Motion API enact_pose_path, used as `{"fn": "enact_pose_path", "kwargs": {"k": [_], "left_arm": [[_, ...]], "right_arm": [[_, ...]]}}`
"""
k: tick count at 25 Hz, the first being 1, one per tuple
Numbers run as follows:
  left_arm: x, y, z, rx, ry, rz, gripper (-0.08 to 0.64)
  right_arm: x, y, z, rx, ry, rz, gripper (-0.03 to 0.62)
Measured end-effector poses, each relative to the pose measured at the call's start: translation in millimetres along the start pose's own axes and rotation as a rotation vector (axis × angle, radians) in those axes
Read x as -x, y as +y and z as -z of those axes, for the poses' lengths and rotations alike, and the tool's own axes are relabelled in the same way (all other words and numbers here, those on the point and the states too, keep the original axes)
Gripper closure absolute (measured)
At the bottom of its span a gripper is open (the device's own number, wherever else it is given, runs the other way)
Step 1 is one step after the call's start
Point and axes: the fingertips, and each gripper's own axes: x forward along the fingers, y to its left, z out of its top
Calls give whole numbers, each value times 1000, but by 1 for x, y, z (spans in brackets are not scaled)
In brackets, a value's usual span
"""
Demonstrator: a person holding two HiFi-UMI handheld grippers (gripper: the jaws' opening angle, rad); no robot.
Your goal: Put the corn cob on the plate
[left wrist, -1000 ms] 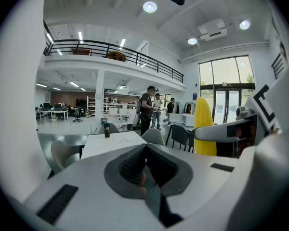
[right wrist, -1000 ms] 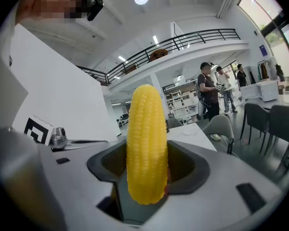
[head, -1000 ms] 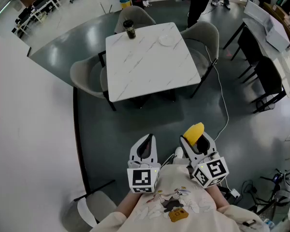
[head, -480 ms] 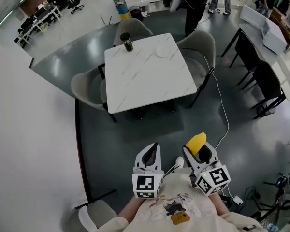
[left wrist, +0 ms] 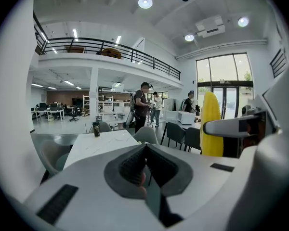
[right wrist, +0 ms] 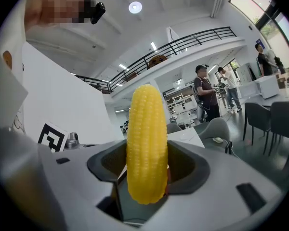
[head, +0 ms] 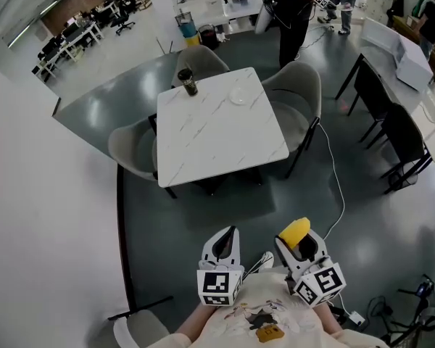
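A yellow corn cob (right wrist: 146, 143) stands upright between the jaws of my right gripper (head: 301, 246), which is shut on it; the corn cob (head: 293, 232) pokes out ahead of the jaws in the head view. My left gripper (head: 222, 243) is held beside it, shut with nothing between its jaws. Both are close to my body, well short of the white marble table (head: 217, 133). A small white plate (head: 238, 97) lies near the table's far edge. The corn cob (left wrist: 211, 124) also shows at the right of the left gripper view.
A dark cup (head: 186, 82) stands on the table's far left corner. Grey chairs (head: 297, 93) surround the table. A white cable (head: 335, 172) trails over the dark floor on the right. A person (head: 293, 9) stands beyond the table, and black chairs (head: 391, 133) line the right.
The table has slid a little lower and nearer in the head view as I step towards it. Both grippers keep their hold and position close to my body.
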Motion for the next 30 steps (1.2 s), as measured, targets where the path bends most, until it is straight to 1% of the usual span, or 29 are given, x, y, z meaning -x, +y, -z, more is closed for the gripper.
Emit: {"fn": "enact_pose_path", "kwargs": {"k": [3, 9, 14, 17, 21, 23, 26, 30], "left_arm": [[-8, -17, 2, -8, 20, -1, 554], [-27, -25, 7, 1, 45, 6, 554], [-54, -21, -12, -4, 33, 13, 554], [-71, -10, -16, 5, 34, 11, 554], [-103, 14, -18, 16, 51, 17, 554], [-116, 27, -28, 17, 49, 24, 554], [-135, 44, -49, 5, 21, 38, 554], [-165, 76, -62, -5, 35, 45, 554]], "right_arm": [[6, -16, -2, 13, 14, -15, 347], [2, -38, 0, 14, 44, -12, 347], [-22, -58, -9, 8, 46, 6, 347], [-40, -68, -11, 22, 58, 11, 347], [-74, -81, -20, 6, 52, 22, 347], [-90, -83, -30, 13, 39, 38, 347], [-115, -84, -47, 35, 21, 45, 347], [-155, -86, -61, 33, 7, 60, 347]]}}
